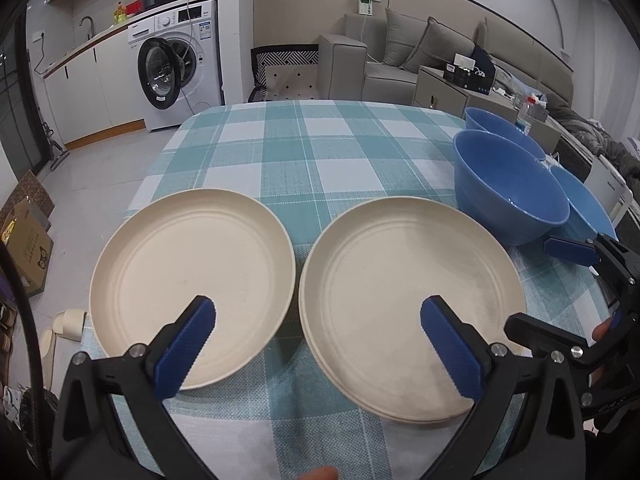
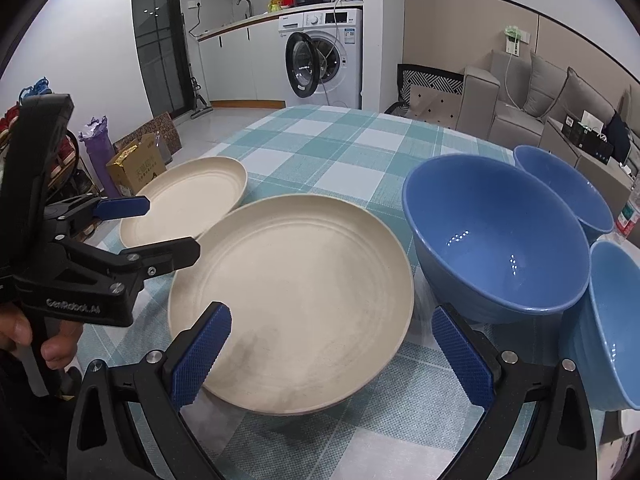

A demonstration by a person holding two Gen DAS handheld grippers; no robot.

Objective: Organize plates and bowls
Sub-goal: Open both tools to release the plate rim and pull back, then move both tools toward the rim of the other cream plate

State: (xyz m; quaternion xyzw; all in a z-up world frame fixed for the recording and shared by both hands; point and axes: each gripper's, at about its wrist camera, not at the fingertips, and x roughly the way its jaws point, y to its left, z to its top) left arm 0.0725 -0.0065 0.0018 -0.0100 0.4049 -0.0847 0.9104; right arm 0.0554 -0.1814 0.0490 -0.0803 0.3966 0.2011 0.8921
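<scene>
**Two open grippers hovering over plates and bowls waiting to be sorted**

On the left side of the checked tablecloth (image 1: 320, 148), a single cream plate (image 1: 192, 284) is sitting flat near the table's left edge. The left gripper (image 1: 320, 344) is hanging above the near rims of the plates with its jaws spread wide and nothing between them; one blue pad is showing over this left plate and the other over its neighbour, so neither plate is being gripped yet.

Just to the right, almost touching the first, a plate stack (image 1: 412, 300) is resting; its near edge is showing layered rims, which suggests at least two plates already nested, so the lone plate probably belongs on top. The right gripper (image 2: 332, 352) is also standing wide and holding nothing, its pads straddling the near rim of that stack from above.

Further right, three blue bowls are crowding together: a large bowl (image 2: 496, 240) just beside the stack, a far bowl (image 2: 564, 192) behind it, and a near bowl (image 2: 612, 320) leaning at the table's right edge. They are lying unnested, apparently awaiting stacking, to the right of the right gripper.
</scene>
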